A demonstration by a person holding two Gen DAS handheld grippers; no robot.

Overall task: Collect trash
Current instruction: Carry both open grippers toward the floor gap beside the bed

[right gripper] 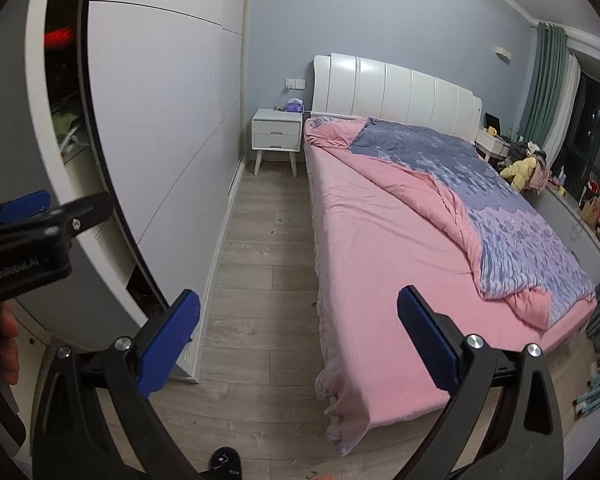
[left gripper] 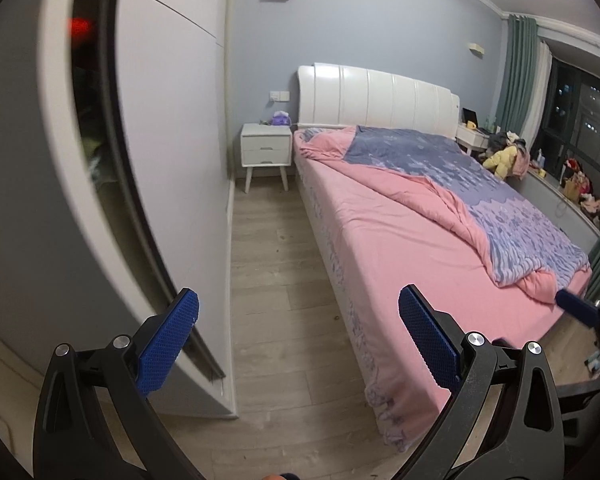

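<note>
Both my left gripper (left gripper: 298, 344) and right gripper (right gripper: 298, 342) gape wide, empty. The only trash I can spot is tiny specks (right gripper: 281, 220) on the floor (right gripper: 256, 280), centre frame; probably light, pinched low.

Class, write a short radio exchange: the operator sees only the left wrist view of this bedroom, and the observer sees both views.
Operator: My left gripper is open. Anything on the floor by me?
Observer: A black round object at the right wrist view's bottom edge.
Operator: What is beside my gripper's body?
Observer: A bare hand shows just below it at that view's left edge.
</note>
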